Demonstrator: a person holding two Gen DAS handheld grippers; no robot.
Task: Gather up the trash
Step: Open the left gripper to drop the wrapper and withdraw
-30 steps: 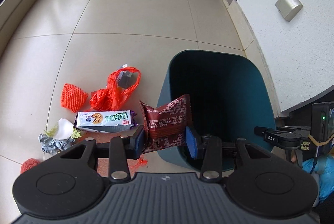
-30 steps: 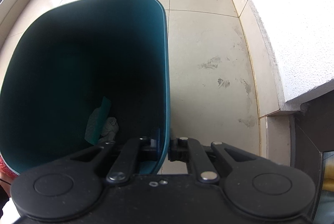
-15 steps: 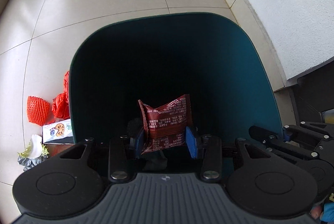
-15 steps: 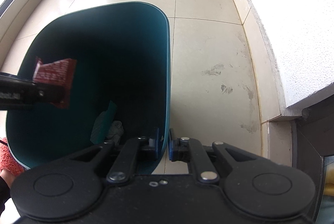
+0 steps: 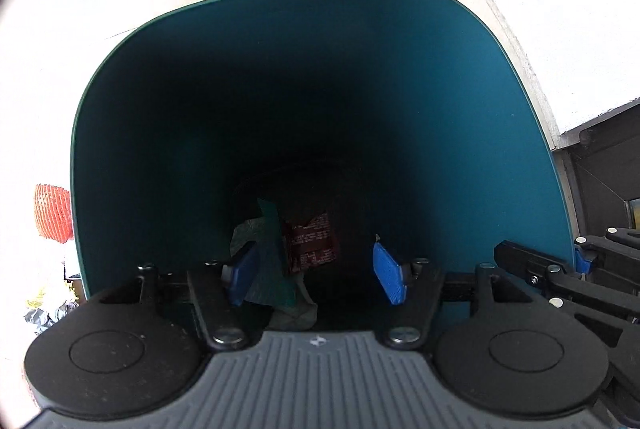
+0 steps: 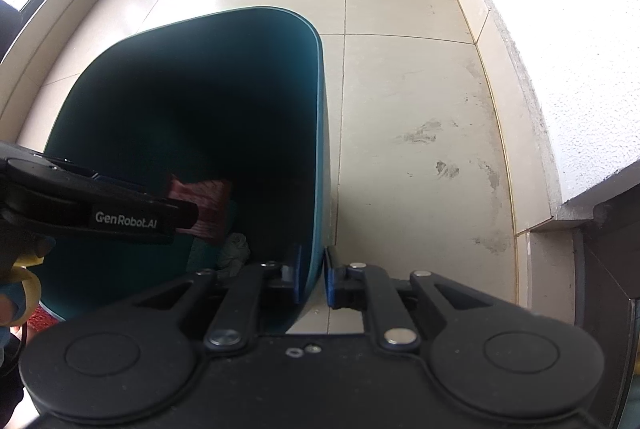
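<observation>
My left gripper hangs over the mouth of the dark teal bin, and its jaws are opening with nothing between the blue pads. The dark red snack wrapper is loose below them inside the bin. In the right wrist view the wrapper sits just past the left gripper. My right gripper is shut on the bin at its near right wall, one pad inside and one outside, and its jaws are easing open slightly.
A teal scrap and crumpled white tissue lie at the bin's bottom. An orange foam net and crumpled foil lie on the tiles left of the bin. A white wall and a dark threshold run along the right.
The left gripper carried the red wrapper from the bin's left side to over the opening, sank lower, and opened. The wrapper has left the pads and dropped inside. The right gripper stayed on the wall.
</observation>
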